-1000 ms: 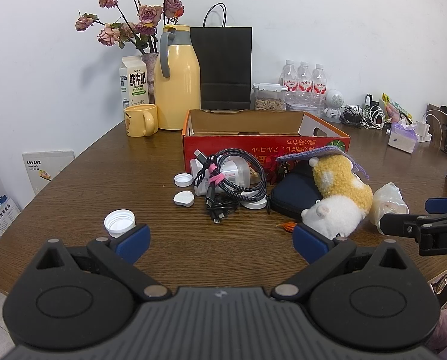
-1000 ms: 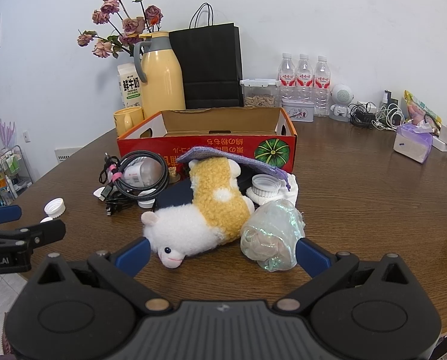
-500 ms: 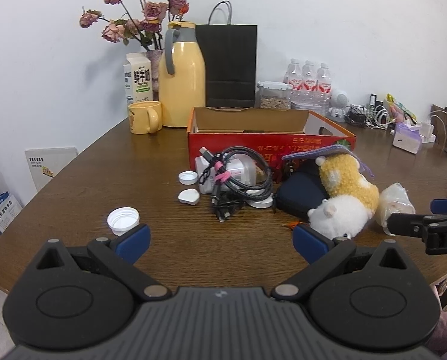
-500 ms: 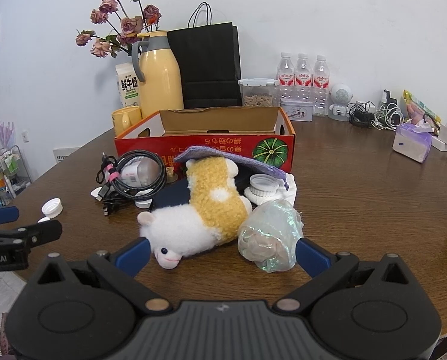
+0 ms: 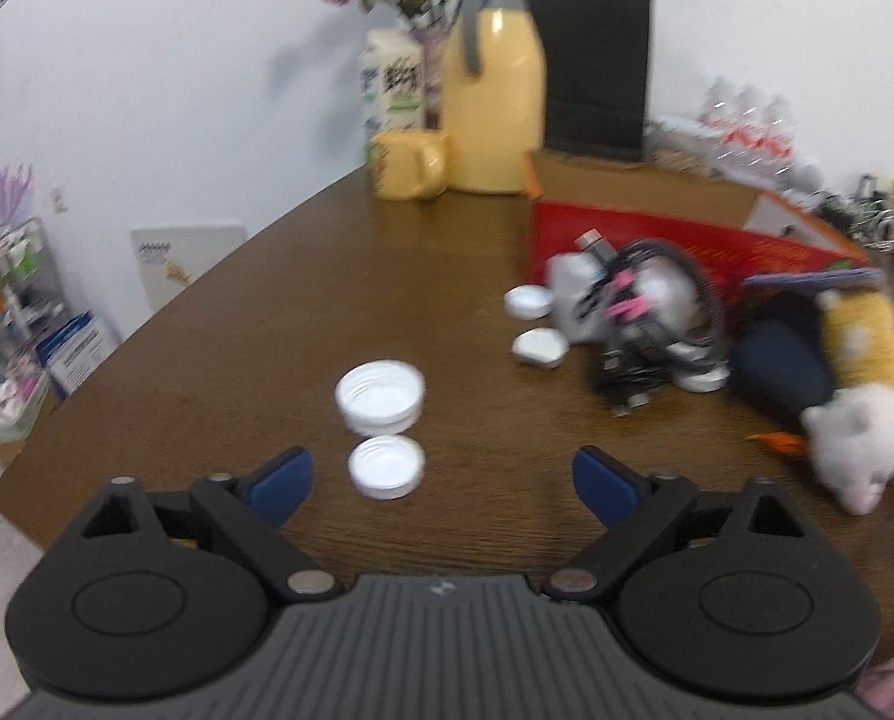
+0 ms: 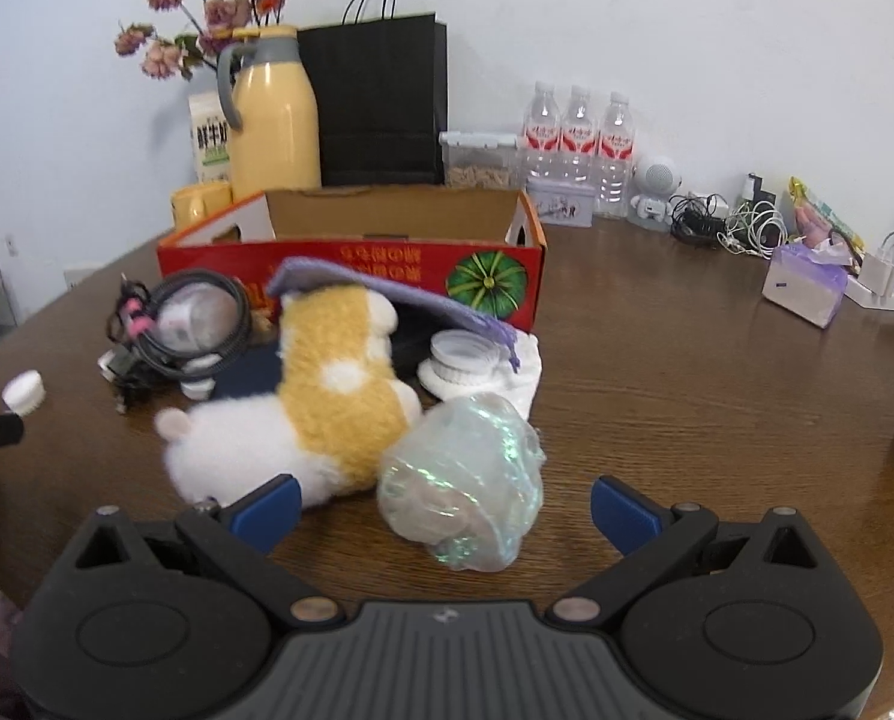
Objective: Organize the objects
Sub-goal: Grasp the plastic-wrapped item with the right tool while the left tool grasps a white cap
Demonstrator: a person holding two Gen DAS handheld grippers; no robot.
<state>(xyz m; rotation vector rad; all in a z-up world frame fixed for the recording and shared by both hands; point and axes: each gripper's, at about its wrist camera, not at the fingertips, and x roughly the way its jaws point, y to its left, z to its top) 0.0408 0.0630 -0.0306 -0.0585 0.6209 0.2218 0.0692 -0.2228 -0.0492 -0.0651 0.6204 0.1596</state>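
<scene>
My left gripper hangs low over the brown table, its jaws wide and closing with nothing pressed between them. A small white cap lies just ahead of its left finger, and a larger white cap sits behind that. My right gripper is open, and a crumpled iridescent wrap lies between its fingers, untouched. A white-and-yellow plush toy rests against the wrap, partly behind the left finger. An open red cardboard box stands behind the pile. Coiled black cables lie left of the plush.
A yellow flask, black paper bag, milk carton and yellow mug stand at the back. Water bottles, chargers and a tissue pack line the right. The table edge curves on the left.
My left gripper swung left and dropped toward the white caps, which now sit near its fingers; its jaws narrowed a little. My right gripper moved forward and lower toward the wrap and plush.
</scene>
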